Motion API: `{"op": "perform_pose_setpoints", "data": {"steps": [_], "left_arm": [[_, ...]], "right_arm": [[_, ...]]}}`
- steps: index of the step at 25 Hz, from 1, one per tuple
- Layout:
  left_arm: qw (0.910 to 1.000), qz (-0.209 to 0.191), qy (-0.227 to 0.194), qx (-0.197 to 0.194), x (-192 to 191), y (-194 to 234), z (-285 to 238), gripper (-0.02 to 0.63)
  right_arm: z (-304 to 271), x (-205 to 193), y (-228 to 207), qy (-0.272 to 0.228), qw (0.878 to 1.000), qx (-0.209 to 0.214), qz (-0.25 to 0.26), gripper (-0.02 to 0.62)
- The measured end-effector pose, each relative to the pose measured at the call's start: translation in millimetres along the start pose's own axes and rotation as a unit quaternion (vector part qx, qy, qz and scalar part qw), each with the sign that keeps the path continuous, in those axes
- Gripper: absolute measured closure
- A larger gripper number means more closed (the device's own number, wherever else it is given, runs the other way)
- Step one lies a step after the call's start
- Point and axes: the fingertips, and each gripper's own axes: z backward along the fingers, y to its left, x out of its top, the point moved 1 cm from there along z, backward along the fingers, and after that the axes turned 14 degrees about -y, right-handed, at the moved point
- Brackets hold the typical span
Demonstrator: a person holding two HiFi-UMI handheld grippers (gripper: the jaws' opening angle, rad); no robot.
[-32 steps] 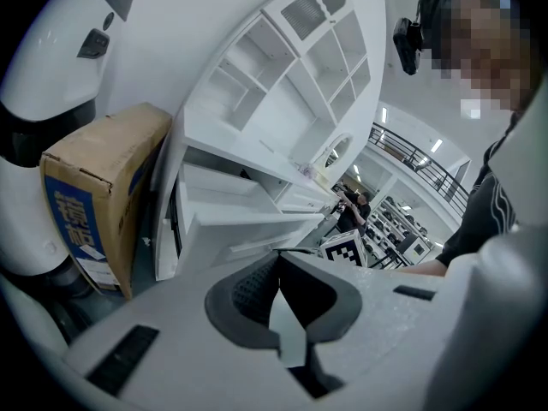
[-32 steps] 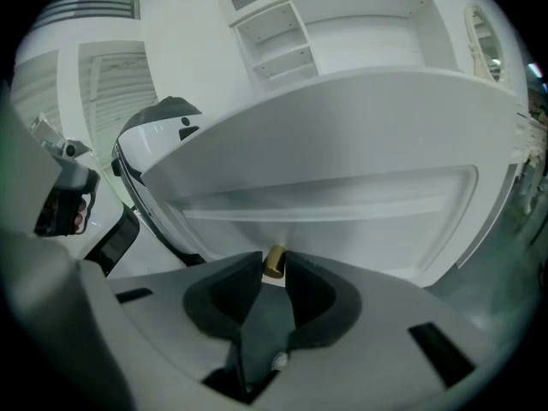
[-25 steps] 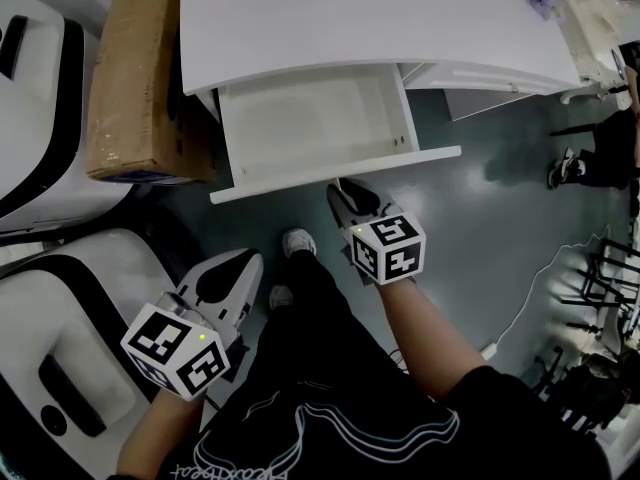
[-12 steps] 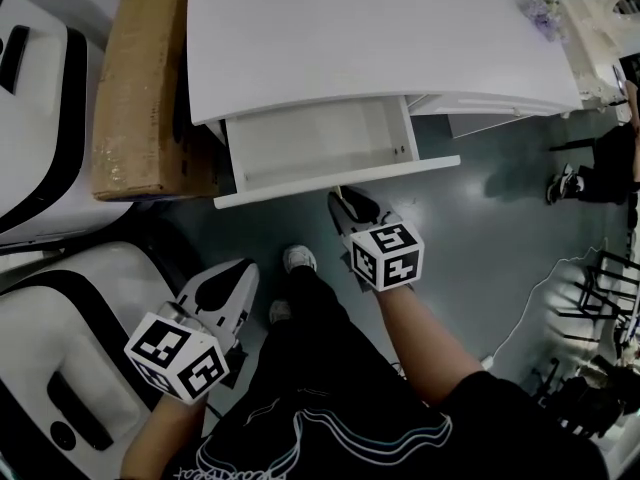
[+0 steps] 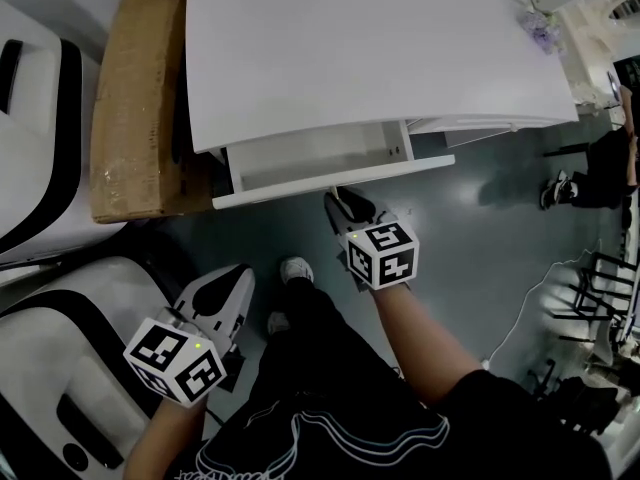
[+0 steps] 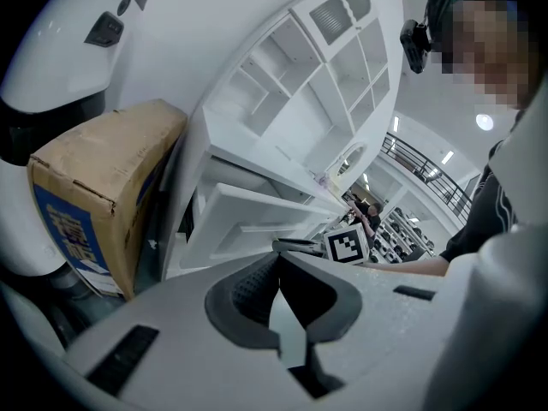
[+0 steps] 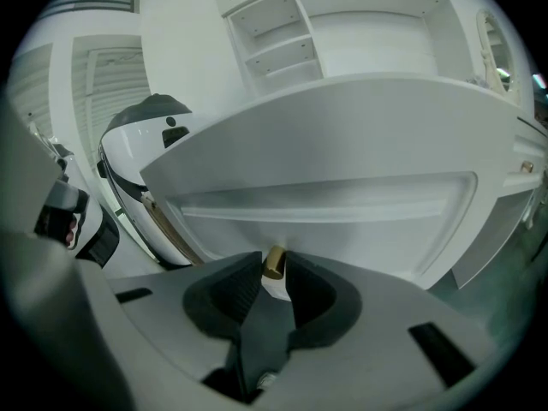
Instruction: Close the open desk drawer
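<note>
Pushed further in under the counter [image 5: 370, 58] than a second ago: drawer [image 5: 310, 153], now showing only a narrow strip of its inside instead of most of it. Carried forward with it: right gripper [image 5: 337, 200], fingers clamped on the small brass knob [image 7: 274, 262] at the middle of the drawer front [image 5: 335, 179]. Parked low at the left, well apart from the drawer: left gripper [image 5: 236, 276], fingers together with nothing between them, taking no part. Judged well past halfway, maybe most of the travel done. Not closed yet, front standing clear of the counter edge with the gap visible from above. Left to do, by the look of it: more straight pushing on the knob until the front sits flush, then letting go. Cardboard box [image 5: 135, 98] just beside the drawer's left side, touching or not impossible to tell, apparently not blocking.
</note>
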Motion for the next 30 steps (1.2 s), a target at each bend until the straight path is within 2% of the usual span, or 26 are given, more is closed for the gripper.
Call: {"op": "perform_pose_setpoints", "data": {"steps": [19, 30], "left_arm": [[0.9998, 0.017, 0.004, 0.012, 2, 23, 0, 0.601], [0.9994, 0.023, -0.001, 0.024, 1, 27, -1, 0.601]], "right_arm": [[-33, 20, -12, -0.011, 1.000, -0.021, 0.004, 0.505], [-50, 32, -19, -0.021, 1.000, -0.019, 0.004, 0.504]]}}
